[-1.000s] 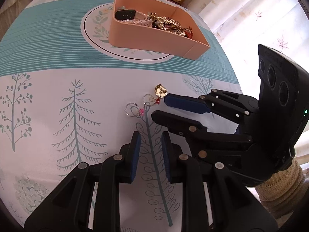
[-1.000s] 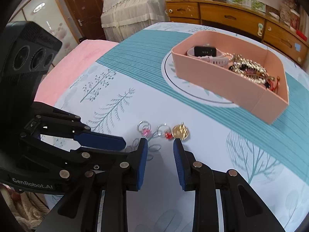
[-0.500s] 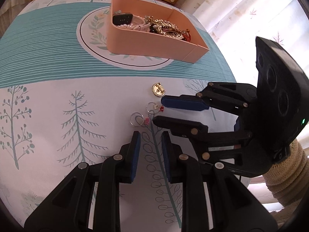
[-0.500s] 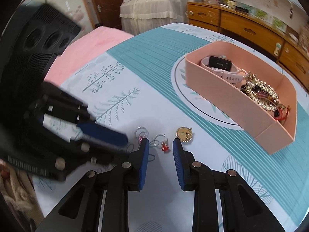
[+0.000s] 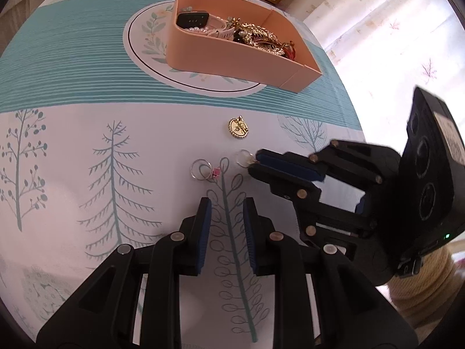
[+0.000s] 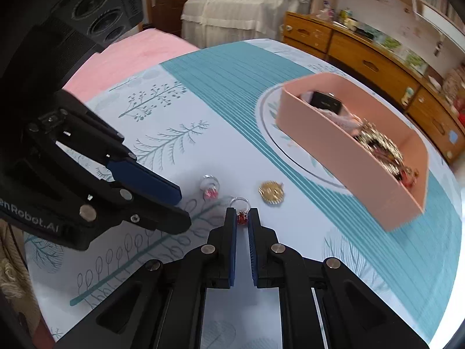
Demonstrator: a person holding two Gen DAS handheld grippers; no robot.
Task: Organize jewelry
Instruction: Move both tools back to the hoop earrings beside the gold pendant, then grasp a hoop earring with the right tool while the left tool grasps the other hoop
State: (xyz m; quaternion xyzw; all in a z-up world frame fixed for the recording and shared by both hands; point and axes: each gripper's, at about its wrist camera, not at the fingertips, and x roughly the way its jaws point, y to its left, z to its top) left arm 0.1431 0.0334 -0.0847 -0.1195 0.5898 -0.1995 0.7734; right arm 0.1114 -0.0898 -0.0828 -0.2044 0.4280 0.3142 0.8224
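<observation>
Since a second ago the right gripper (image 6: 242, 218) has rolled and its jaws have just been closing; they now pinch the red charm of the clear ring with a red stone (image 6: 240, 210), whose hoop sticks out just ahead of the fingertips on the white tablecloth printed with teal trees (image 6: 180, 110). Just to that claw's left lies the silver ring with a pink stone (image 6: 209, 187); just ahead to its right lies the round gold pendant (image 6: 271, 192). Farther ahead on the right sits the peach rectangular tray of jewelry (image 6: 343, 157). Left of the right claw, the left gripper (image 5: 223, 212) hovers with jaws narrowly parted on nothing, the pink-stone ring just ahead of its tips.
</observation>
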